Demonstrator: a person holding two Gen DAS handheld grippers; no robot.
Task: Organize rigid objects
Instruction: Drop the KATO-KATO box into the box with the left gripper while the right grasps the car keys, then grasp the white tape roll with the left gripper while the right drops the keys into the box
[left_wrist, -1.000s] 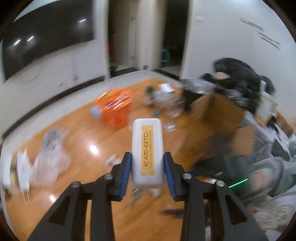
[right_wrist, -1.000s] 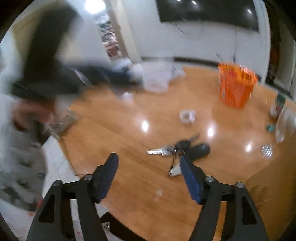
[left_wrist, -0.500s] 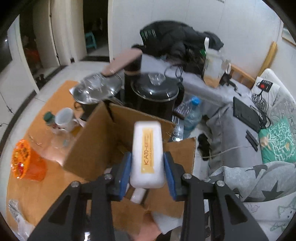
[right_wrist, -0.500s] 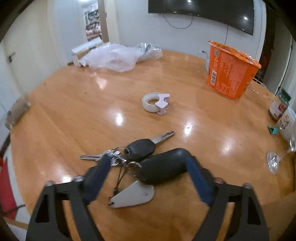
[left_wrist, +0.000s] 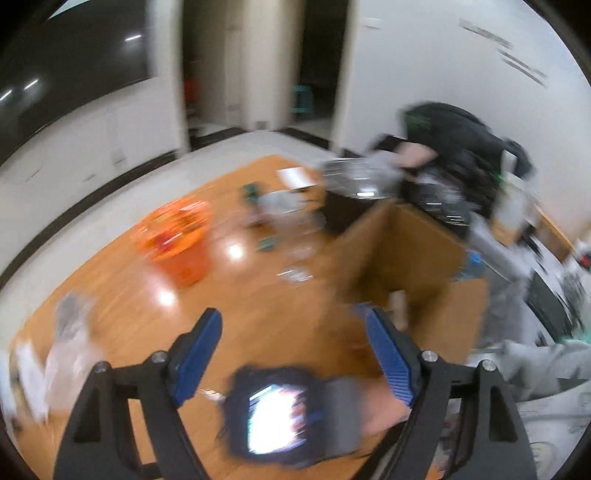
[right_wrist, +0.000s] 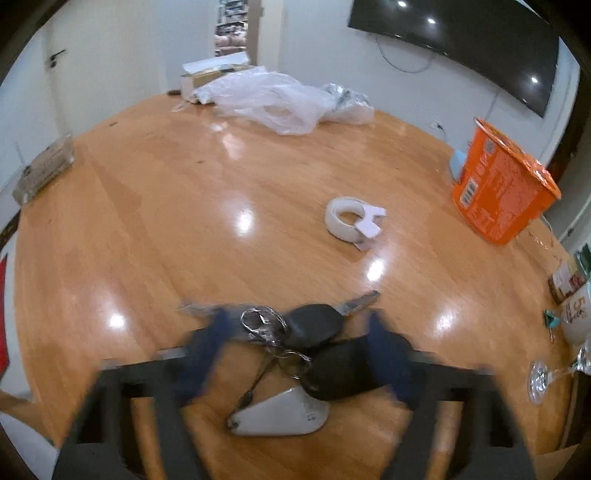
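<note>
My left gripper (left_wrist: 291, 328) is open and empty above the wooden table (left_wrist: 122, 306); the view is blurred. An open cardboard box (left_wrist: 402, 258) stands at the table's right edge, to the right of the gripper. My right gripper (right_wrist: 299, 332) is open and low over a bunch of keys (right_wrist: 295, 339) with a black fob, a dark oblong piece and a grey tag; its blurred fingers stand on either side of the bunch. A white tape roll (right_wrist: 351, 221) lies beyond the keys.
An orange cup (right_wrist: 498, 188) stands at the right; it also shows in the left wrist view (left_wrist: 177, 240). Crumpled plastic bags (right_wrist: 280, 99) lie at the far side. A wine glass (right_wrist: 550, 373) lies at the right edge. A lit phone (left_wrist: 277, 417) shows below my left gripper.
My left gripper no longer holds the white Kato-Kato box; it has opened and swung back from over the cardboard box toward the table. My right gripper has lowered around the keys.
</note>
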